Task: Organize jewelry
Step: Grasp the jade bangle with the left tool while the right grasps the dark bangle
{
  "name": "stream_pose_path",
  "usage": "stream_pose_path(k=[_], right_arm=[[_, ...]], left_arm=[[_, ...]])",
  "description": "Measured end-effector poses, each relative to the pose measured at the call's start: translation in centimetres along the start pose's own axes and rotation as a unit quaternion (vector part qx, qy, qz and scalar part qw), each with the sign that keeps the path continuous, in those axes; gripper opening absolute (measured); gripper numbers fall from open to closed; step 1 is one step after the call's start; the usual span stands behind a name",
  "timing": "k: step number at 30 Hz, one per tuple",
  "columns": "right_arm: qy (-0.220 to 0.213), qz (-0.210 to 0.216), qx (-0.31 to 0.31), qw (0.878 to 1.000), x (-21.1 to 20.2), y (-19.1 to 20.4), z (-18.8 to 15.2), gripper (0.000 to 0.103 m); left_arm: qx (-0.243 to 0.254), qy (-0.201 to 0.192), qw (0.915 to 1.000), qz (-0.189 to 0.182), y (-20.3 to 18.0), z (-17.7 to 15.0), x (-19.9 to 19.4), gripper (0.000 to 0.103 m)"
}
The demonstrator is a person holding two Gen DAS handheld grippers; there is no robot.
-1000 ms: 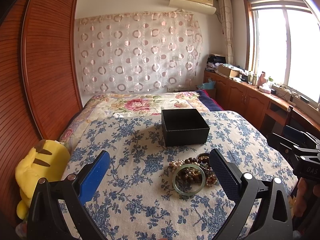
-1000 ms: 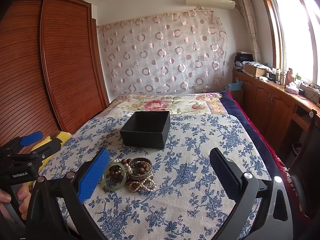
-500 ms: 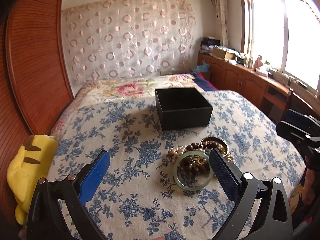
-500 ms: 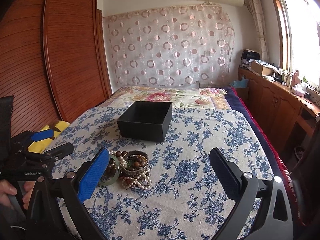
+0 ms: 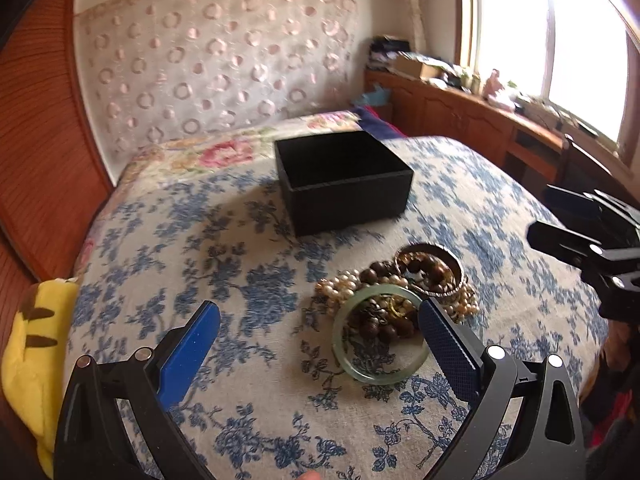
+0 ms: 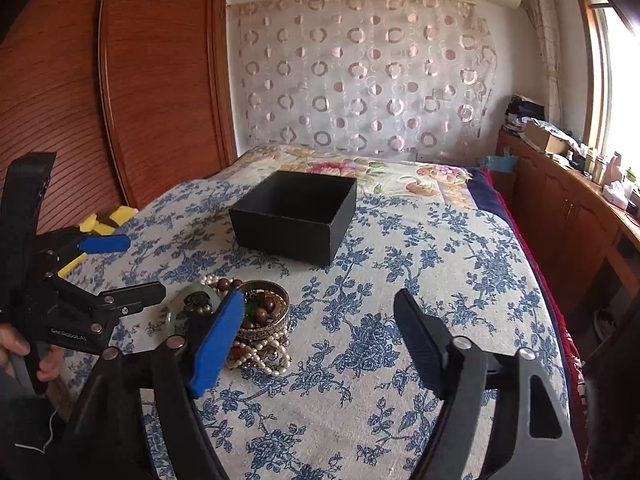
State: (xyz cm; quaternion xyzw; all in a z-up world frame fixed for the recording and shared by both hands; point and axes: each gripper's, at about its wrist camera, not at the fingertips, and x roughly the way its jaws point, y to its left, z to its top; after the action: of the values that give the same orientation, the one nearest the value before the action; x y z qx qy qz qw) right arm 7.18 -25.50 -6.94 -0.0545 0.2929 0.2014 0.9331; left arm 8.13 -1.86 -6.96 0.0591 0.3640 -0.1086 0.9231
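The jewelry pile (image 5: 400, 300) (beads, pearls, a green bangle (image 5: 380, 336)) lies on the bed (image 5: 240, 248) near the black box (image 5: 344, 180). The left gripper (image 5: 320, 332) has spread fingers; the right gripper (image 6: 320, 332) is closing on nothing.

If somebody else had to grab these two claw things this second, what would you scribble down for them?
Left gripper: open, empty, just short of the green bangle.
Right gripper: jaws closing, nothing between them, beside the jewelry pile.
Bangle, bead strings, pearls and a metal cuff lie heaped on the floral bedspread.
Black box stands open behind the heap; no jewelry visible inside.
Done: nothing. Left: move every piece into the box.
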Motion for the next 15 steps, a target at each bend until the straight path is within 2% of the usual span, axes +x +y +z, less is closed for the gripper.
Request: stream_pose_path(k=[2, 4, 5, 10, 12, 15], right_arm=[[0.008, 0.005, -0.005, 1.0, 0.7, 0.0, 0.1, 0.071], [0.022, 0.023, -0.008, 0.999, 1.9, -0.1, 0.1, 0.059], [0.03, 0.032, -0.007, 0.999, 2.5, -0.2, 0.2, 0.058], [0.069, 0.073, -0.009, 0.995, 5.1, -0.1, 0.3, 0.04], [0.08, 0.081, -0.007, 0.993, 6.1, 0.1, 0.3, 0.035], [0.093, 0.091, -0.005, 0.992, 7.0, 0.4, 0.3, 0.033]], left_arm=[[0.006, 0.012, 0.9998, -0.013, -0.1, 0.0, 0.8, 0.096], [0.009, 0.023, 0.9994, -0.026, -0.3, -0.2, 1.3, 0.096], [0.01, 0.025, 0.9992, -0.031, -0.4, -0.4, 1.5, 0.096], [0.014, 0.039, 0.9983, -0.04, -0.9, -0.8, 2.3, 0.096], [0.014, 0.045, 0.9978, -0.047, -0.9, -0.9, 2.6, 0.096], [0.016, 0.052, 0.9972, -0.051, -1.1, -1.1, 3.1, 0.096]])
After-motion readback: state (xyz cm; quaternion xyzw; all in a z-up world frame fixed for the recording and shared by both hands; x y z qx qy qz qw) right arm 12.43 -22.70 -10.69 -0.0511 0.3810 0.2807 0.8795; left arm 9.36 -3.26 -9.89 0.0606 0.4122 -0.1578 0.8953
